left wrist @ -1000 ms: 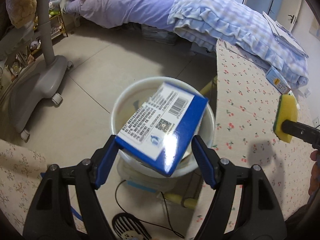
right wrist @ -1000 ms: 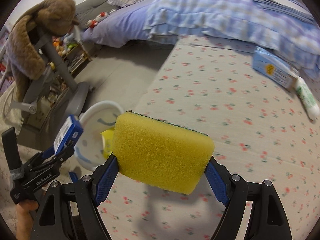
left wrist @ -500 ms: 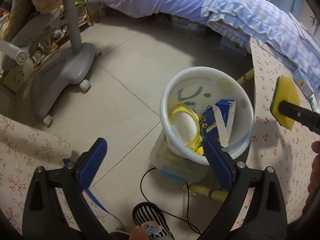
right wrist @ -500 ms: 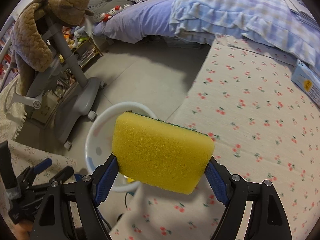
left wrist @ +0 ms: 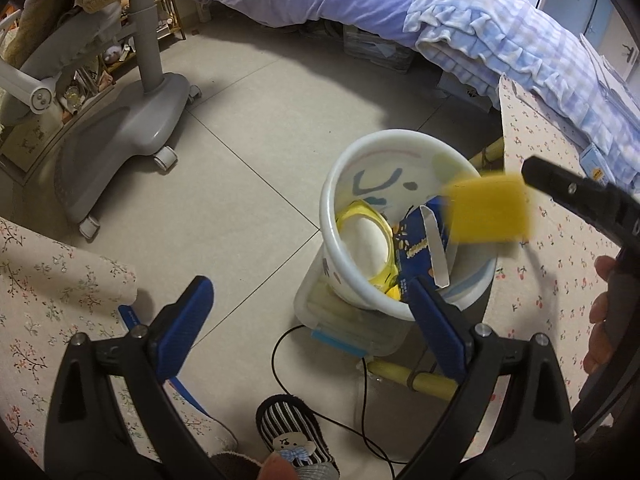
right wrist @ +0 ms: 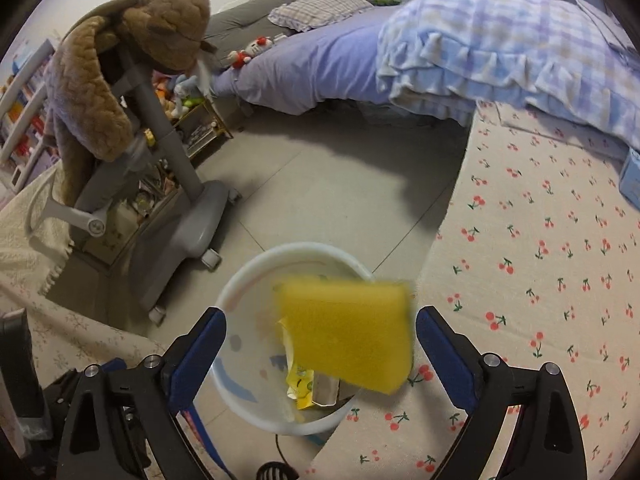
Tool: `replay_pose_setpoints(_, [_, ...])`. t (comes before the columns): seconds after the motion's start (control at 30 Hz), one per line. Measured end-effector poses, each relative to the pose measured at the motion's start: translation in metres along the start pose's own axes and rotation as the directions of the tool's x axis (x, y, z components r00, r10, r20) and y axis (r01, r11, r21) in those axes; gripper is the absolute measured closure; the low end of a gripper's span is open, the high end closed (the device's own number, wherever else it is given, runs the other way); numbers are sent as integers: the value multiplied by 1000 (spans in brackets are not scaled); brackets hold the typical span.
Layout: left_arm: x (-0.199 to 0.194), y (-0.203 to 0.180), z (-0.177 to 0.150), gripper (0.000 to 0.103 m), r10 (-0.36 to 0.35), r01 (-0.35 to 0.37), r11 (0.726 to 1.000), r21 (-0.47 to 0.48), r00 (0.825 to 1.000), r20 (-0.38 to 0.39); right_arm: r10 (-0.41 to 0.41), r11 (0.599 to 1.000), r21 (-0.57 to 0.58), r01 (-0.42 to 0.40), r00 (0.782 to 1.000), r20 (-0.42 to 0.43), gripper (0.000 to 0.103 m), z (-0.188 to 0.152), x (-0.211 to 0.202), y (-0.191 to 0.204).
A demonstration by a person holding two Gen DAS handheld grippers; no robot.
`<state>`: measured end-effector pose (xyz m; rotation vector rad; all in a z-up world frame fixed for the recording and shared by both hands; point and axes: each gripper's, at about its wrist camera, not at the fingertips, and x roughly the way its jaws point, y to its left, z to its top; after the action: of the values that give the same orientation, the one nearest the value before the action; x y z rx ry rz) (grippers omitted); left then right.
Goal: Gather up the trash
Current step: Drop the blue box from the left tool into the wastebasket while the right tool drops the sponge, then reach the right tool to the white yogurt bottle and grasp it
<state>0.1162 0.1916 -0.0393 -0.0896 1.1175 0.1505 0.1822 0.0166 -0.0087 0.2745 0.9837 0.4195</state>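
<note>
A white bucket [left wrist: 362,152] stands on the floor beside the cherry-print table; it also shows in the right wrist view [right wrist: 240,280]. Inside lie a blue box [left wrist: 416,240] and yellow wrappers [left wrist: 360,216]. A yellow sponge [right wrist: 346,340], motion-blurred, is in the air over the bucket, free between my right gripper's [right wrist: 320,344] open jaws; it shows in the left wrist view [left wrist: 486,210] too. My left gripper [left wrist: 308,320] is open and empty, just short of the bucket.
The cherry-print table [right wrist: 540,260] lies right of the bucket, with a light blue box [right wrist: 632,176] at its far edge. A grey chair base [left wrist: 120,128] stands left. A bed [left wrist: 480,40] runs along the back. A striped slipper [left wrist: 292,436] and a cable [left wrist: 360,400] lie on the floor.
My left gripper opened and the blue box fell into the bucket. My right gripper moved left over the bucket, opened and let go of the sponge, which is now falling.
</note>
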Motion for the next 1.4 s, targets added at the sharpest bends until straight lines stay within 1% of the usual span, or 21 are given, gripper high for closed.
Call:
replay_pose_setpoints(0.07, [0,0,1,6,0,0,1000,0,1000,2,-24,1000,-2,24,1000,-4,6,-1,0,-2])
replay_pose_setpoints(0.2, [-1,-2,1,6,-14,14,1000,-5,1000,0,-34,999,25,34,999,-10,6,-5,-4,-12])
replay_pose_setpoints(0.4, [-6,-5,1,6,-40,40,999,-6,999,7,-70,995,65,69,997,12,6,-10,-24,-34])
replay_pose_setpoints(0.53, [-8,-10,1,6,-50,50,999,1,999,8,-121,991,68,119,992,31,6,-11,-42,-50])
replay_pose_setpoints(0.7, [-11,-25,3,6,-77,77,997,15,997,11,-192,980,60,189,980,54,6,-16,-66,-78])
replay_pose_setpoints(0.83, [-16,-48,7,6,-115,114,993,38,993,19,-225,973,70,220,972,65,6,-25,-85,-108])
replay_pose_setpoints(0.97, [-18,-74,9,5,-139,138,988,66,990,19,-276,959,81,271,960,50,6,-29,-98,-141])
replay_pose_setpoints(1.13, [-18,-112,13,5,-163,161,982,100,987,11,-311,946,115,303,949,56,6,-29,-117,-181])
replay_pose_setpoints(1.23, [-15,-133,15,5,-166,164,979,121,986,2,-342,931,157,330,938,58,6,-25,-128,-213])
replay_pose_setpoints(1.37, [-13,-160,19,5,-170,168,977,134,986,0,-368,909,228,349,928,49,6,-19,-137,-253])
replay_pose_setpoints(1.4, [-13,-167,20,5,-172,171,976,136,985,1,-383,901,240,362,922,48,6,-17,-139,-265])
